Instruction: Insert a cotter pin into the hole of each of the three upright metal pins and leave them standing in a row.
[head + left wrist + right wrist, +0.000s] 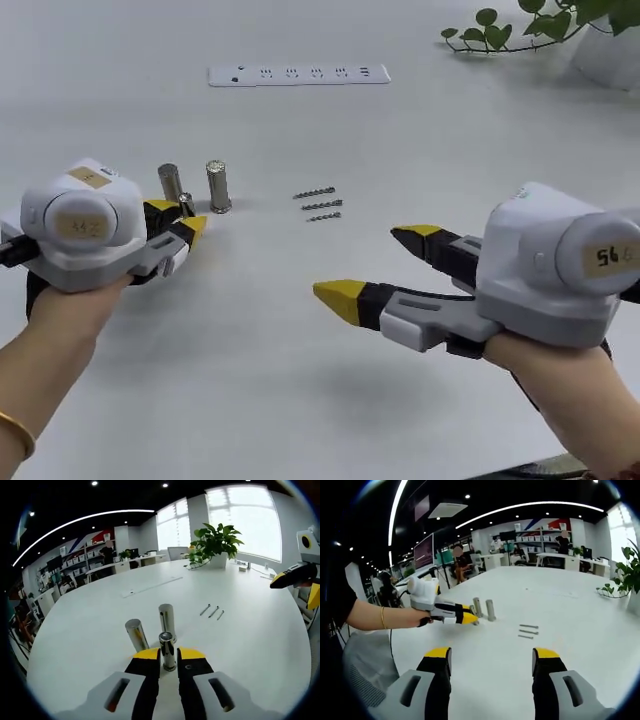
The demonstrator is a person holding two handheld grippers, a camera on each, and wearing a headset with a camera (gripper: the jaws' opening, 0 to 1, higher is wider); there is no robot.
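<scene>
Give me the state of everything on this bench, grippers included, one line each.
Left gripper: shut on the nearest metal pin.
Nearest metal pin: upright, held between the jaws.
Other two metal pins: standing upright, untouched.
Cotter pins: three, lying loose side by side.
Right gripper: open, empty.
Power strip: flat, nothing plugged in.

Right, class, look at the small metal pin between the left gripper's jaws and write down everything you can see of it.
The pin is a short, shiny, silver-coloured cylinder with a rounded cap and a groove just beneath it. It stands upright on the white table, in front of two thicker pins. The left gripper has its yellow-tipped jaws closed against the pin's sides. No hole can be made out in it.
</scene>
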